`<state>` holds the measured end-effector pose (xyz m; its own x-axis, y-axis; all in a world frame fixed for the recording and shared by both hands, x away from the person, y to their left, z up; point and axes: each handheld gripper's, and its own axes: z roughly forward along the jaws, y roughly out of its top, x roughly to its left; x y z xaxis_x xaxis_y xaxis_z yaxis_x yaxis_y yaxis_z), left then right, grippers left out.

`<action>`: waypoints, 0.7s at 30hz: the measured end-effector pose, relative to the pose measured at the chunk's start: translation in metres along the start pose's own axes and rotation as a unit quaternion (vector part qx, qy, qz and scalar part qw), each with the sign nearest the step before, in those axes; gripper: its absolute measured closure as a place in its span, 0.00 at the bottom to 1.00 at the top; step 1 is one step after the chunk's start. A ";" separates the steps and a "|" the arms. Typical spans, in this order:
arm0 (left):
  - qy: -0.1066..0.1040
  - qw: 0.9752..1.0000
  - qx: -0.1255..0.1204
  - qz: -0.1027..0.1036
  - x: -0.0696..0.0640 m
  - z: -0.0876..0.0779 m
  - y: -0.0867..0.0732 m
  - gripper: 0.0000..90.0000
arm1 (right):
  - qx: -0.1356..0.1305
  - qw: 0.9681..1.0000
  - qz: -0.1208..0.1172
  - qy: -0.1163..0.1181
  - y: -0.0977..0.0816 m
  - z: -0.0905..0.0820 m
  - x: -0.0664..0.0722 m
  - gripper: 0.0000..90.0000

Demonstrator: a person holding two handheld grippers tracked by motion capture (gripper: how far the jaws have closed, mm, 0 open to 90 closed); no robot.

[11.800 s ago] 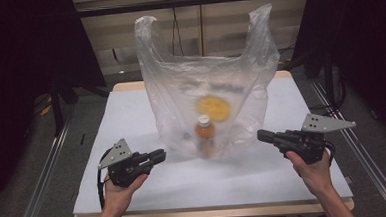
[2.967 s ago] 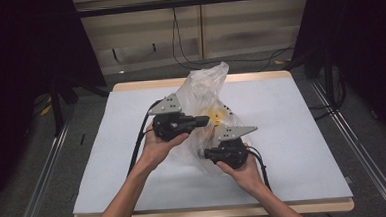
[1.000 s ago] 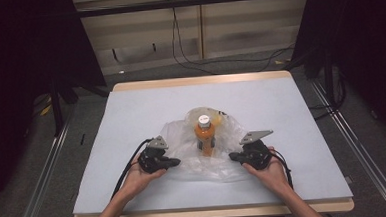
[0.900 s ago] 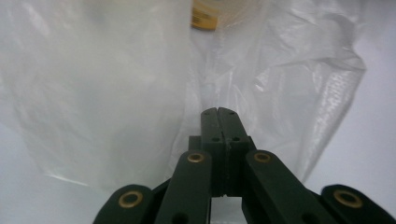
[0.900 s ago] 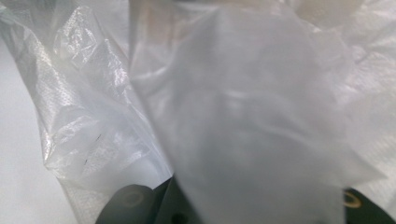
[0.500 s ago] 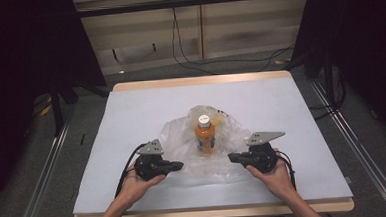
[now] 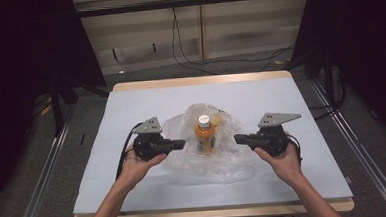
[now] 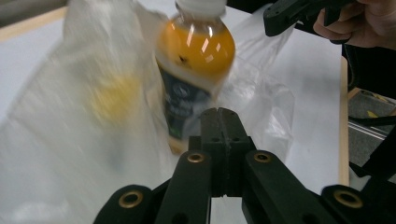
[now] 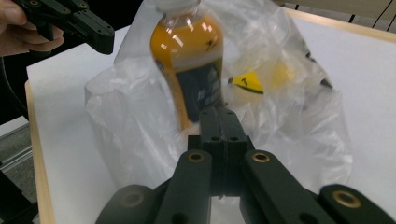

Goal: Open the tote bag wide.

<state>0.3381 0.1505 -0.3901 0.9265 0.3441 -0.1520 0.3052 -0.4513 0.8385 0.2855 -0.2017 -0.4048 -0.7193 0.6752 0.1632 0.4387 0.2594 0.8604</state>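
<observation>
Standing upright, cap up, the orange bottle (image 7: 204,136) sits on the crumpled bag (image 7: 218,159) between two closed, empty tools.

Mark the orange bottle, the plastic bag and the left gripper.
orange bottle (image 7: 204,137): high view, its body below the white cap.
plastic bag (image 7: 223,163): high view, flattened film near the front.
left gripper (image 7: 182,144): high view, tips of its shut jaws.

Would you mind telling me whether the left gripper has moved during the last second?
Yes. The left gripper has risen off the plastic bag, beside the unmoved bottle.
</observation>
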 end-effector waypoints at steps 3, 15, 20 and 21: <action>0.009 1.000 0.004 0.014 0.007 0.005 0.017 1.00 | 0.010 1.000 -0.007 0.001 0.011 0.004 -0.009 1.00; 0.036 0.991 0.119 0.054 0.039 0.064 0.056 1.00 | 0.095 0.995 -0.028 0.023 0.051 0.039 -0.050 1.00; 0.027 0.988 0.144 0.040 0.049 0.082 0.040 1.00 | 0.145 0.988 -0.036 0.047 0.045 0.074 -0.048 1.00; 0.025 0.988 0.146 0.034 0.049 0.086 0.035 1.00 | 0.153 0.986 -0.035 0.051 0.043 0.080 -0.047 1.00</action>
<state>0.4128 0.0807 -0.4127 0.9377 0.3407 -0.0682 0.2990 -0.6911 0.6581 0.3816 -0.1671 -0.4146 -0.7976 0.5791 0.1690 0.5164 0.5105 0.6875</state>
